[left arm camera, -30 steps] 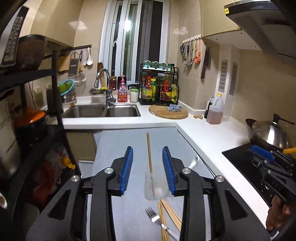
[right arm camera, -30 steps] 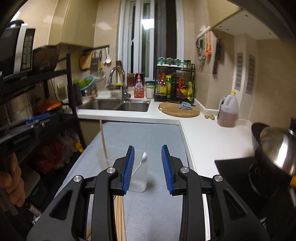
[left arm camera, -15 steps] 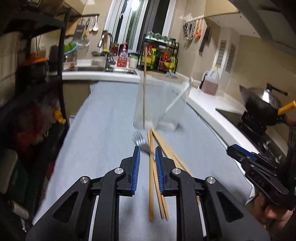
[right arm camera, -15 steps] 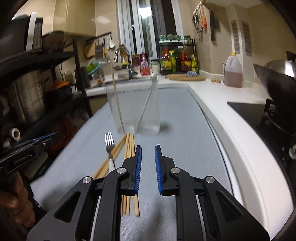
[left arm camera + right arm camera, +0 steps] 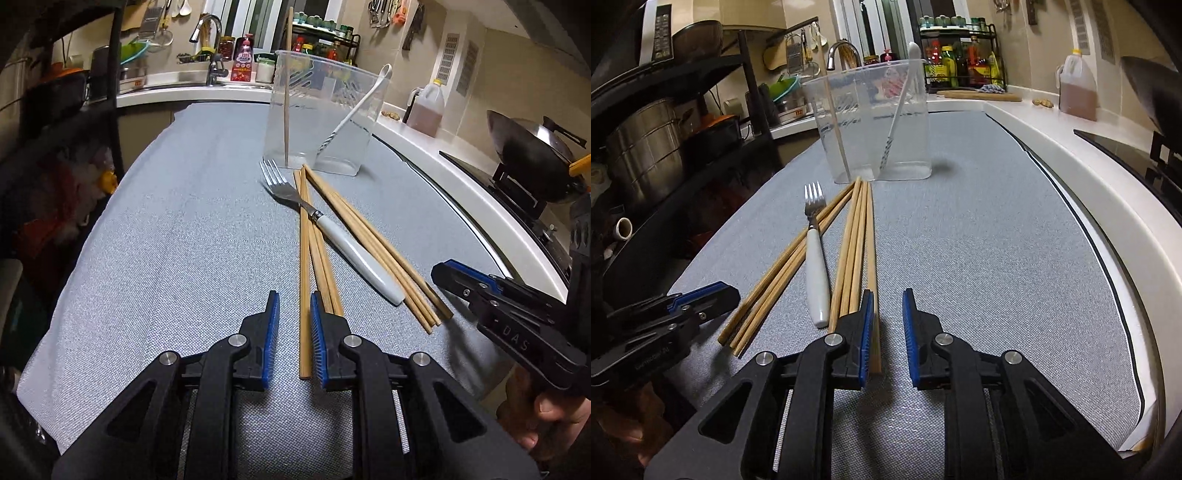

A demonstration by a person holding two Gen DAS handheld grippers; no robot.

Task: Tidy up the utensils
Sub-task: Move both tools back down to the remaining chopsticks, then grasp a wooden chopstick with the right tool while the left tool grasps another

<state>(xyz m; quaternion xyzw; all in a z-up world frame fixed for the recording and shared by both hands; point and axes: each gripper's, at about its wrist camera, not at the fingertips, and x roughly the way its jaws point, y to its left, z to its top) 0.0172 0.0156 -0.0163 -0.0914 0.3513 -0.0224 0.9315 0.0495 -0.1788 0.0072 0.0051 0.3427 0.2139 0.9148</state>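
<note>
1. The left tongs (image 5: 291, 325) are narrowed, not pressing: one chopstick (image 5: 304, 295) lies in the gap, close to the right pad, with free space on the other side.
2. The right tongs (image 5: 887, 325) are narrowed too and hold nothing; the outermost chopstick (image 5: 872, 258) seems to lie at the left pad, not between the pads.
3. The chopsticks (image 5: 369, 240) and the fork (image 5: 343, 236) lie in the middle of the bench (image 5: 166, 240), just before the clear holder (image 5: 325, 114).
4. Advice: center the stick, close fully, then lift it level.
</note>
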